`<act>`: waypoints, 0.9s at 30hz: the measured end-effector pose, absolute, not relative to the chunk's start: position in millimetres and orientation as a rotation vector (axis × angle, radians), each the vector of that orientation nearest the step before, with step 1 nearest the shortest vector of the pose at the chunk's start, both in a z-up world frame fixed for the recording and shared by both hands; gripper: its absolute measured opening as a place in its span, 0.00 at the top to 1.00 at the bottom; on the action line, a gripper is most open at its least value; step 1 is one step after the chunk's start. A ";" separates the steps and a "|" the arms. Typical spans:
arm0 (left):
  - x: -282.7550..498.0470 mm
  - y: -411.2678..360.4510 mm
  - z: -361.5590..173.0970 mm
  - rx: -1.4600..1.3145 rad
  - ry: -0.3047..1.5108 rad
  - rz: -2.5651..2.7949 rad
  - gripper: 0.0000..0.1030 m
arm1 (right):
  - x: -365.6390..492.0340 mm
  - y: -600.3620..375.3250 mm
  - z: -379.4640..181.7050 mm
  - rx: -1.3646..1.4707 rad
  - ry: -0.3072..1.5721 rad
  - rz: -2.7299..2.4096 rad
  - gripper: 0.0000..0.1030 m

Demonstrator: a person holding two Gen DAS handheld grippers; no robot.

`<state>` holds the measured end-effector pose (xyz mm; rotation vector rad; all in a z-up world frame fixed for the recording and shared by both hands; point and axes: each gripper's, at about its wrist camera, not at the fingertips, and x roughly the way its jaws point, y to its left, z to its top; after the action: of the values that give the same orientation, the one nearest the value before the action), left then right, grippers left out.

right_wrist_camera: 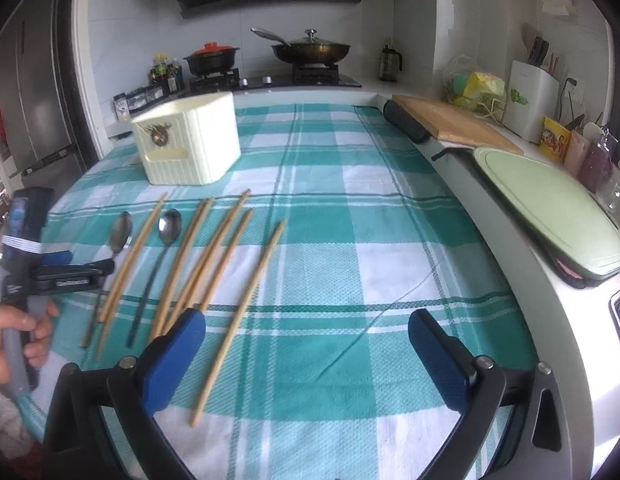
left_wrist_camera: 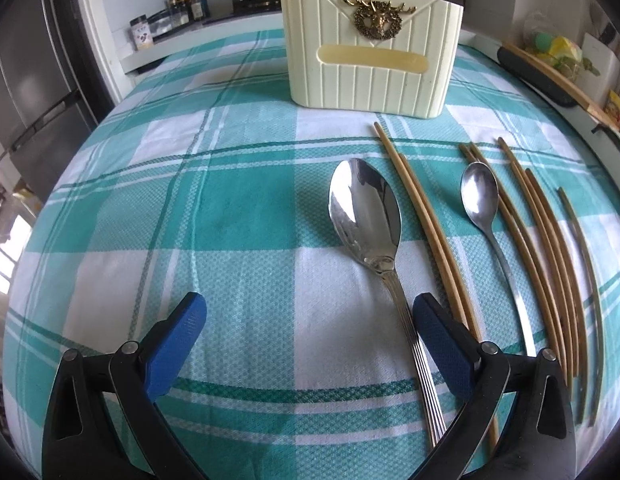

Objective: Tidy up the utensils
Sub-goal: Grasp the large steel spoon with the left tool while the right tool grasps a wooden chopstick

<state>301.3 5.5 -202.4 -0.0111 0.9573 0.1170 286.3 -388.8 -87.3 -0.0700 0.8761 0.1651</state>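
Note:
A cream utensil holder (left_wrist_camera: 374, 46) with a brass deer badge stands at the far side of the checked tablecloth; it also shows in the right wrist view (right_wrist_camera: 187, 142). A large spoon (left_wrist_camera: 366, 212), a small spoon (left_wrist_camera: 480, 196) and several wooden chopsticks (left_wrist_camera: 426, 228) lie in a row in front of it. My left gripper (left_wrist_camera: 310, 312) is open low over the cloth, its right finger beside the large spoon's handle. My right gripper (right_wrist_camera: 305, 330) is open and empty, its left finger over the chopsticks (right_wrist_camera: 213, 264). The left gripper (right_wrist_camera: 65, 268) shows at the left over the large spoon (right_wrist_camera: 121, 232).
The teal and white tablecloth (right_wrist_camera: 350, 240) covers the counter. A wooden cutting board (right_wrist_camera: 454, 122) and a green board (right_wrist_camera: 550, 208) lie along the right edge. A stove with a black pot (right_wrist_camera: 211, 58) and a pan (right_wrist_camera: 310, 50) stands behind. A refrigerator (right_wrist_camera: 33, 100) is at the left.

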 end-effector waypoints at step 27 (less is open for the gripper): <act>323.0 19.2 -208.4 -0.024 1.022 0.062 0.00 | 363.9 -347.2 -135.9 -0.172 1.063 0.291 0.30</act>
<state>323.0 19.2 -208.4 -0.0242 1.0219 0.0620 363.9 -347.2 -135.9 -0.1724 1.0632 0.2908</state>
